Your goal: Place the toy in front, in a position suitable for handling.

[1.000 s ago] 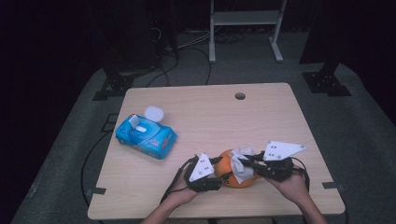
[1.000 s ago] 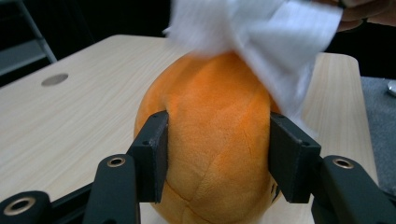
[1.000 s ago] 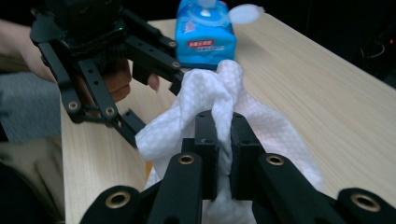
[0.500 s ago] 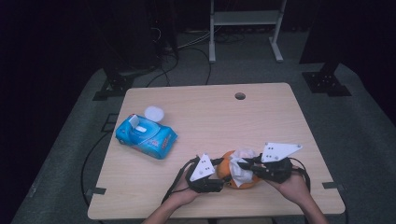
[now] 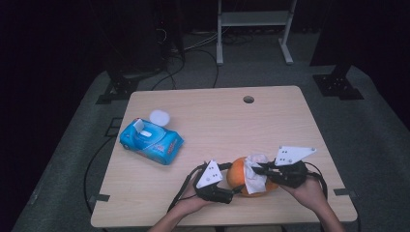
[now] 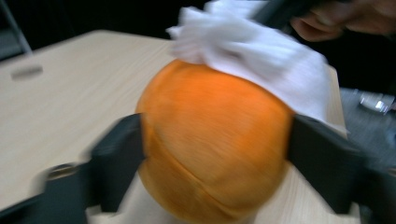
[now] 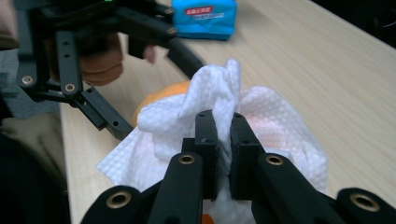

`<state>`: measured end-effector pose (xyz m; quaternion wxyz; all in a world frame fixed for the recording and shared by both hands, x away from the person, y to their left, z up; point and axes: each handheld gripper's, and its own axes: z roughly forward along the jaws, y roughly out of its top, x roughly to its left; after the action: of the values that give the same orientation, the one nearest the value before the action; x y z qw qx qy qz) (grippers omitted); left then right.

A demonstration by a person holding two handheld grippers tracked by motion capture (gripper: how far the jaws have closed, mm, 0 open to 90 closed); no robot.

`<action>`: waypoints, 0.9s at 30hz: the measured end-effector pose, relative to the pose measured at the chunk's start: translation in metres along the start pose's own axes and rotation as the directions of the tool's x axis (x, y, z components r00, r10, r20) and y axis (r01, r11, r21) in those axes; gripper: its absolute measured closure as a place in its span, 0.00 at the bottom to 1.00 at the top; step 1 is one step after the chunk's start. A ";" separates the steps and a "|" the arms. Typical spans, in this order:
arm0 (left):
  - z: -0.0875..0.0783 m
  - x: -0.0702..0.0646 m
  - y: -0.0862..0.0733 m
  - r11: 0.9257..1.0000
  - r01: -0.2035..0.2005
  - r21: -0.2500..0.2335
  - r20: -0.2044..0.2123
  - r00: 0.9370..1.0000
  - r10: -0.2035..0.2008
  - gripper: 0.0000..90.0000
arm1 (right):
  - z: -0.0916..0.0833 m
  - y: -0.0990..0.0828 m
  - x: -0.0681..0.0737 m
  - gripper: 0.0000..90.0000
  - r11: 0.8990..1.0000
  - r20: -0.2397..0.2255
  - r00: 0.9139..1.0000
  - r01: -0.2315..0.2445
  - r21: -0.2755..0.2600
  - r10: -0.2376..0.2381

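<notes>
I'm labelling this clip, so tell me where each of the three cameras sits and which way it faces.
High view: fixed above the near table edge, looking forward and down; both forearms and hands enter from the bottom.
Left gripper view: rides the left gripper, looking along its jaws, which flank the orange ball; the other hand shows at top.
Right gripper view: rides the right gripper, looking over the table; jaws pinch the white wipe.
Shared: ball and wipe appear in all three; the blue wipe pack in two.
</notes>
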<state>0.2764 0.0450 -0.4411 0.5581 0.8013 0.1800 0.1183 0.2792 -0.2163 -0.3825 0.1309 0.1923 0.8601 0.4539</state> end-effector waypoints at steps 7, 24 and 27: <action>-0.001 -0.010 0.004 0.997 -0.076 0.011 -0.005 0.997 0.076 0.41 | 0.005 0.014 0.016 0.93 0.999 -0.014 0.999 0.044 -0.015 -0.045; -0.005 -0.001 -0.001 0.998 -0.061 0.024 0.001 0.998 0.061 0.37 | -0.010 -0.013 -0.014 0.93 0.997 0.030 0.997 -0.070 -0.012 0.070; -0.005 0.000 0.002 1.000 -0.005 -0.001 0.027 1.000 0.005 0.20 | -0.004 -0.010 -0.007 0.93 0.999 0.023 0.998 -0.050 -0.017 0.050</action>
<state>0.2746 0.0488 -0.4376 0.5606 0.8030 0.1703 0.1090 0.2819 -0.2271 -0.3883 0.1310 0.2179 0.8497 0.4620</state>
